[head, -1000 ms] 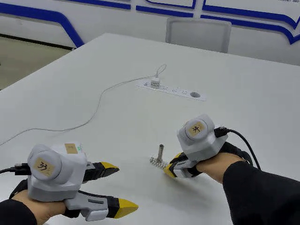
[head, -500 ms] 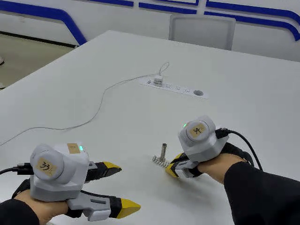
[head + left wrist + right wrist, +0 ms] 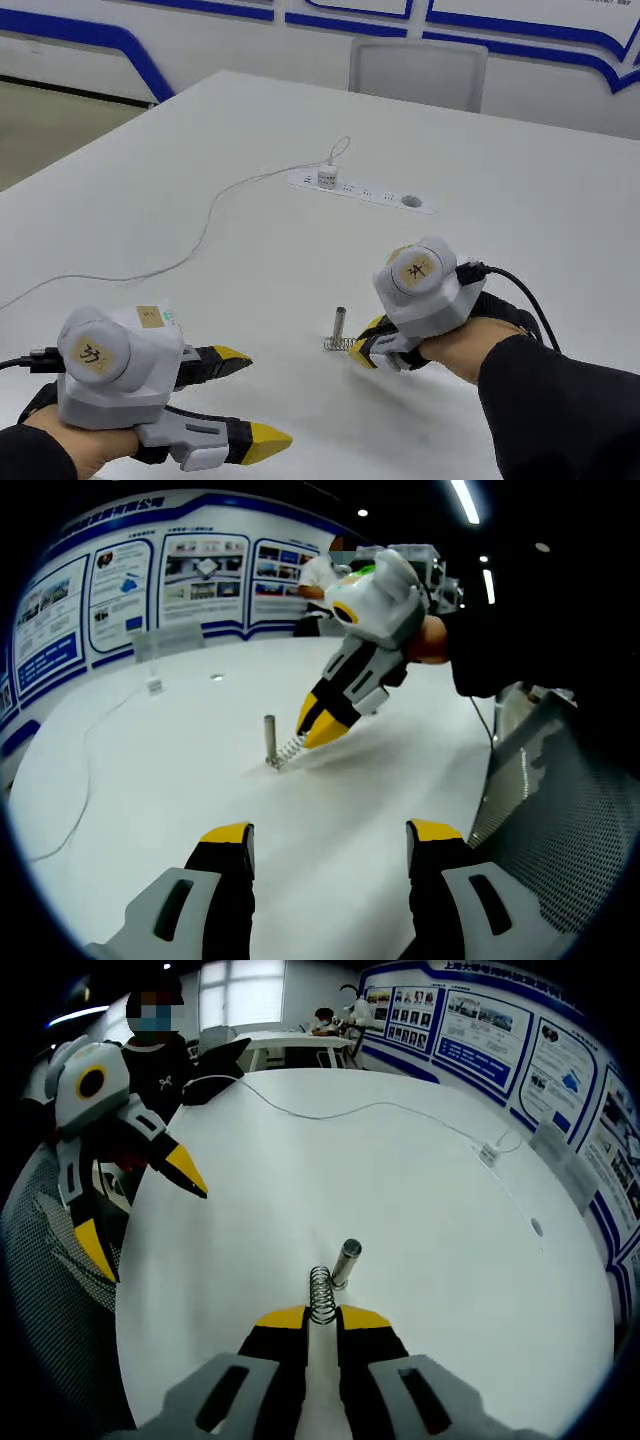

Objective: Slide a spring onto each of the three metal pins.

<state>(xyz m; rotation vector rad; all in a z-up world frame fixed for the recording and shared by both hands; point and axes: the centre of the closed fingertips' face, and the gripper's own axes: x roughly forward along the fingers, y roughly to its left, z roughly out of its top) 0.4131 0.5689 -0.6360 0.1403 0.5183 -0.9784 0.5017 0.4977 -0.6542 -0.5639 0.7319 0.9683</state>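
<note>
**Spring pinched at the foot of the pin, left claw wide open**

The right gripper (image 3: 360, 356) rests low on the white table (image 3: 250, 150), in its near part, well in from the left edge. Its yellow-tipped jaws are drawn almost together and pinch one end of a small spring (image 3: 321, 1296). The spring lies nearly flat on the table top, and its free end reaches the foot of a short metal pin (image 3: 339, 322). The pin stands upright just beyond the jaw tips. The spring sits beside the pin, not over it.

The left gripper (image 3: 262, 398) hovers nearer the person and closer to the left edge, well apart from the pin. Its jaws are spread wide with nothing between them, and they point across the table towards the pin.

Open table top lies between the two grippers, and more stretches from the pin to the left edge. Farther in, near the table's middle, a power strip (image 3: 365, 190) lies flat with a white plug (image 3: 327, 177) in it. A thin cable (image 3: 200, 240) trails from there towards the left edge, well apart from the pin. A chair (image 3: 418, 70) stands at the far edge.
</note>
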